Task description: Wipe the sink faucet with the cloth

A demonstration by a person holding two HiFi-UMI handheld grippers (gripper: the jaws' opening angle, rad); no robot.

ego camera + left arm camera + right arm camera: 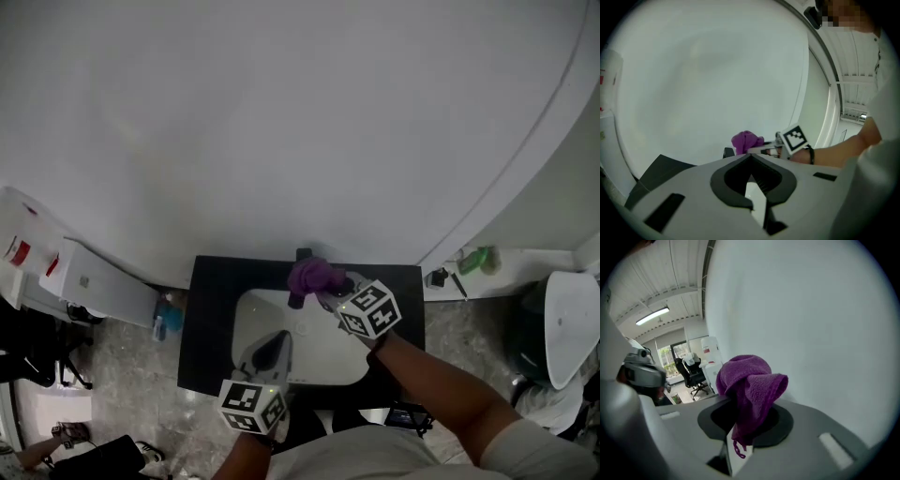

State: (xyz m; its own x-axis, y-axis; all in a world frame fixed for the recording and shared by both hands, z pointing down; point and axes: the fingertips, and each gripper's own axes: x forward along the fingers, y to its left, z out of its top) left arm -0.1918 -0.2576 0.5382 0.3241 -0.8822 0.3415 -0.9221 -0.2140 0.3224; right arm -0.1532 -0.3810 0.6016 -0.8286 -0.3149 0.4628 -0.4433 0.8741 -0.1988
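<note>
Left gripper: nearest to me, hanging over the front of the white sink. Its jaws meet at the tips with nothing between them. It plays no part in the job at this moment.

Right gripper: reaches to the back of the basin. My jaws are clamped on the purple cloth, with no gap to be seen around the fabric.

Cloth: bunched into a rounded wad. Its lower part is pinched between my right jaws, the bulk of it stands out past the tips, and a loose thread hangs below.

Faucet: a dark fitting at the back edge of the sink, where the black counter meets the wall. Only a stub shows beyond the cloth, and another dark bit below it.

Cloth against faucet: the wad sits right over the fitting in the head view. It looks to be touching, though I cannot see the contact itself. The left gripper view shows the dark stub just beside the wad.

Done so far, as I judge it: the cloth is picked up and brought onto the faucet, so the wiping appears under way.

Left to do: I cannot tell how much of the surface has been covered. Spout, base and sides probably all need passes.
</note>
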